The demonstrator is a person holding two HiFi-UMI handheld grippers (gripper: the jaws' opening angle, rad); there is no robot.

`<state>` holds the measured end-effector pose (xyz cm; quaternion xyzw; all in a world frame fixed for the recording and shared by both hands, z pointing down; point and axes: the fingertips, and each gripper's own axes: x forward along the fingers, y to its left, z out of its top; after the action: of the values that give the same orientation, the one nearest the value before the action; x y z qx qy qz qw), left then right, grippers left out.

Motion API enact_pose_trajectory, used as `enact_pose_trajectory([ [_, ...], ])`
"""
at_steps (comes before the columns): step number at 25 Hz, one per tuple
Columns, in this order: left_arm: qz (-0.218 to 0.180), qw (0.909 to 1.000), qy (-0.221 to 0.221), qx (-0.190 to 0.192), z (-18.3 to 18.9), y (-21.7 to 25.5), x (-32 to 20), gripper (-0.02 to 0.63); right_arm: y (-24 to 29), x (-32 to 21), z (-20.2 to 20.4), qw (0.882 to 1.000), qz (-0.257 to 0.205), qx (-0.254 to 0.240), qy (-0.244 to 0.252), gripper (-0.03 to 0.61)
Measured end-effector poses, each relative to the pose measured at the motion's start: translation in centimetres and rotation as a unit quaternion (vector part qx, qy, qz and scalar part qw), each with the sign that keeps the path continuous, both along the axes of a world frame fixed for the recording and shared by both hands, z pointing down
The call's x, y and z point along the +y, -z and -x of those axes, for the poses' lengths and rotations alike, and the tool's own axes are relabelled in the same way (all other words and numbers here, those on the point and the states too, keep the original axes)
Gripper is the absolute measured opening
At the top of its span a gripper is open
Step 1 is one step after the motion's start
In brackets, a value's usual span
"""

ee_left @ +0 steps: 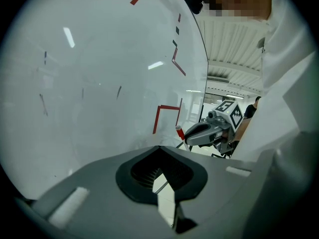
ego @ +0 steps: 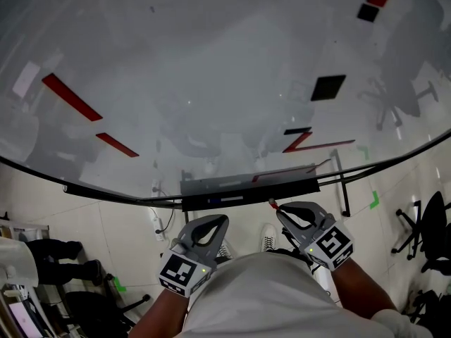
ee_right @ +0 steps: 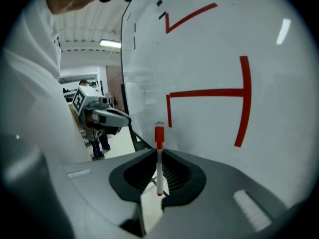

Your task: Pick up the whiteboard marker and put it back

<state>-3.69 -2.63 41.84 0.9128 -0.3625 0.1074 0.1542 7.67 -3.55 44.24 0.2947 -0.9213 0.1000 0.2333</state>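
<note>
Head view looks down a big whiteboard (ego: 211, 83) with red lines (ego: 70, 97) drawn on it. At the bottom edge of the board is a long dark tray (ego: 246, 185). Both tools are held up close under that tray.

The left gripper (ego: 217, 222) has its two jaws shut together with nothing in them. The right gripper (ego: 285, 210) has its jaws pinched on the marker (ego: 273, 204). The marker is up in the air, just under the tray and close to the board, but not resting on anything.

So I think the first part of the job is done, because the marker is picked up. The part left to do is to lay it back on the tray and let go.

Only the head view shows the tray, and it shows just the little red end of the marker. The right gripper view shows the whole marker (ee_right: 159, 158). It has a thin white body and a red cap, and it pokes out past the jaw tips toward the board. The left gripper view shows the other tool from the side, with the red cap sticking out of its front.
</note>
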Motion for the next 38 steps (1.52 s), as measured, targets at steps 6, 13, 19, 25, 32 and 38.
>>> enact_pose_trajectory([
  [6, 0.001, 1.0000, 0.002, -0.002, 0.1, -0.3, 0.3, 0.017, -2.7, 0.1, -0.3, 0.990, -0.051, 0.130, 0.027, 0.034],
  [13, 0.004, 1.0000, 0.008, -0.001, 0.3, -0.6, 0.3, 0.017, -3.7, -0.2, 0.2, 0.977, -0.080, 0.189, 0.051, 0.034],
  [19, 0.006, 1.0000, 0.005, -0.001, 0.2, -0.8, 0.4, 0.017, -4.8, -0.1, 0.6, 0.968, -0.093, 0.224, 0.071, 0.034],
  [25, 0.013, 0.9999, 0.005, 0.001, 0.3, -1.0, 0.5, 0.017, -6.0, -0.2, 0.5, 0.959, -0.101, 0.250, 0.086, 0.034],
  [32, 0.014, 0.9999, 0.005, 0.003, 0.2, -1.2, 0.3, 0.017, -7.4, -0.7, 0.5, 0.922, -0.157, 0.329, 0.129, 0.034],
  [38, 0.017, 0.9998, 0.008, 0.004, 0.4, -1.2, 0.3, 0.017, -8.7, -1.1, 0.0, 0.907, -0.166, 0.358, 0.146, 0.034],
])
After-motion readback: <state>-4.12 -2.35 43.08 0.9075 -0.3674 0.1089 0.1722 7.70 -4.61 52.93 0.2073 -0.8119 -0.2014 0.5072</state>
